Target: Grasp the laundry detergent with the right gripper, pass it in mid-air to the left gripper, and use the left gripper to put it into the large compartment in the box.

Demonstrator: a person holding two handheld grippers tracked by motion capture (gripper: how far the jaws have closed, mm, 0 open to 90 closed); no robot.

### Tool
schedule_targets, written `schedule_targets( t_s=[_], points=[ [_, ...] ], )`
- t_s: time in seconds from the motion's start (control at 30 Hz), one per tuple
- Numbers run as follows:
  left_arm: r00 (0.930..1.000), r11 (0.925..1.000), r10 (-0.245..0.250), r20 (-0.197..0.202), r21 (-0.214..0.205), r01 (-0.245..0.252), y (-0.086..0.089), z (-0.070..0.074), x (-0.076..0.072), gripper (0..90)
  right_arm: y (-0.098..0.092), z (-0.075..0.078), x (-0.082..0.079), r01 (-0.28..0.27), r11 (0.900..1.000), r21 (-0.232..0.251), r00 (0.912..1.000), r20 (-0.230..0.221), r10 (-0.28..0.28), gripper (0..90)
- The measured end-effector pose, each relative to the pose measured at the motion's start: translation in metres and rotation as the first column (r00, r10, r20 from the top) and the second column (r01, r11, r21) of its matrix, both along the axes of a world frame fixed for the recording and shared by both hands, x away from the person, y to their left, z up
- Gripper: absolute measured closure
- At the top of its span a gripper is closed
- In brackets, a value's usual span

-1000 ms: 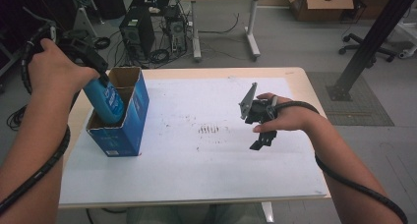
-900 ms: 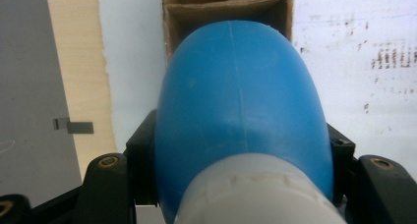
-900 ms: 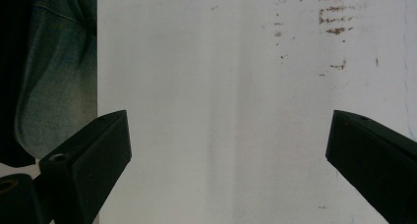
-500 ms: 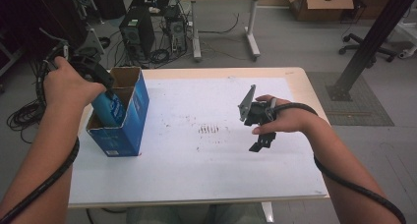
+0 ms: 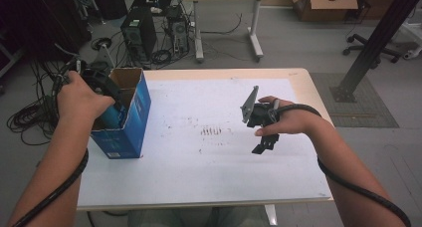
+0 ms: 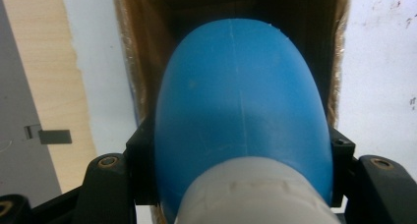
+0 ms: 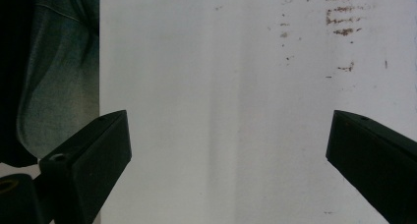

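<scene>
A blue bottle (image 6: pixel 241 96) with a white cap sits gripped between the jaws of my left gripper (image 6: pixel 241 155), bottom end first inside an open cardboard box. From above, the blue bottle (image 5: pixel 117 115) is sunk low in the blue box (image 5: pixel 132 125) at the table's left edge, with my left gripper (image 5: pixel 107 90) at the box's mouth. My right gripper (image 5: pixel 263 135) hovers over the white sheet (image 5: pixel 209 172) right of centre, held still. Its jaws stand wide apart in the right gripper view (image 7: pixel 228 150), with nothing between them.
Brown smudges (image 5: pixel 211 131) mark the sheet's middle. Beyond the table's far edge stand computer towers (image 5: pixel 134 30), cables and another desk. A black post (image 5: pixel 370 48) rises at the right. The person's trouser leg (image 7: pixel 59 76) shows past the near table edge.
My left hand has sunk with the bottle, which went from sticking out of the box to lying deep inside it. The right hand has kept still.
</scene>
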State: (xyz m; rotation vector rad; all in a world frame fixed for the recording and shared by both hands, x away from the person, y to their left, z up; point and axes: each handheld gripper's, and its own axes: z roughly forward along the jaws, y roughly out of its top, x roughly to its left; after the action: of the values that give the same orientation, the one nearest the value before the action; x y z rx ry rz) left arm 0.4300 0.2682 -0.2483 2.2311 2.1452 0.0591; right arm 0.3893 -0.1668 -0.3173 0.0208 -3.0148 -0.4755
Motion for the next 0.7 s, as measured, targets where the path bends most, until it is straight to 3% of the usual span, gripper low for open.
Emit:
schedule_targets(
  t_s=[0.23,0.7],
  points=[
    [0.9999,1.0000,-0.002,-0.012,0.008,0.002,0.000,-0.017,-0.001,38.1,-0.001,0.000,0.000,0.000,1.0000,0.000,1.0000,0.000,0.000,3.3],
    [0.9997,0.9999,-0.009,-0.023,0.011,0.009,0.000,-0.037,-0.002,38.1,0.000,-0.002,0.000,0.000,1.0000,-0.005,1.0000,-0.005,0.000,3.3]
  ],
)
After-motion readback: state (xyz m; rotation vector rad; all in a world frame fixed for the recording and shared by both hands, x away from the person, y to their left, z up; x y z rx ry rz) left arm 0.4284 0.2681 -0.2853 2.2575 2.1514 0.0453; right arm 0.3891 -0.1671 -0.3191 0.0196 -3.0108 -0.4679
